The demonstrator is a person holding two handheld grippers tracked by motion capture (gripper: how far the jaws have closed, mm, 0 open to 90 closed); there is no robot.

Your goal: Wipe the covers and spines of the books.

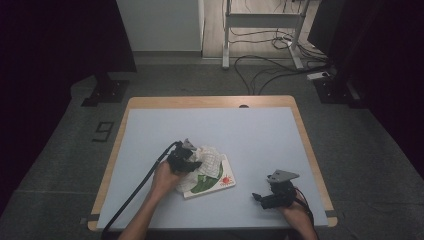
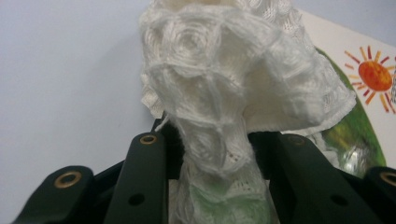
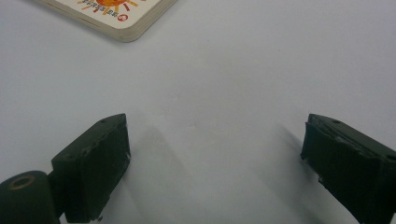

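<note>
You have a wood-edged table (image 1: 210, 102) with a pale blue-grey top. On it lies a picture book (image 1: 220, 183) with a sun on its cover, and a white cloth (image 1: 209, 159) rests on the book.

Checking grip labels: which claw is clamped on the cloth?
The left claw, shut on the white cloth over the picture book. The right claw stands open, apart.

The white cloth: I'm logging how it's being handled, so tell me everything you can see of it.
The white cloth is a thin woven fabric with a lacy, open-weave pattern of rings and grids. It is crumpled into a loose wad, not spread flat. The left tongs are shut on a bunched part of it, and the rest billows out beyond their tips. It sits over the picture book with the sun and green drawing, covering much of its cover, on the pale blue table.
</note>
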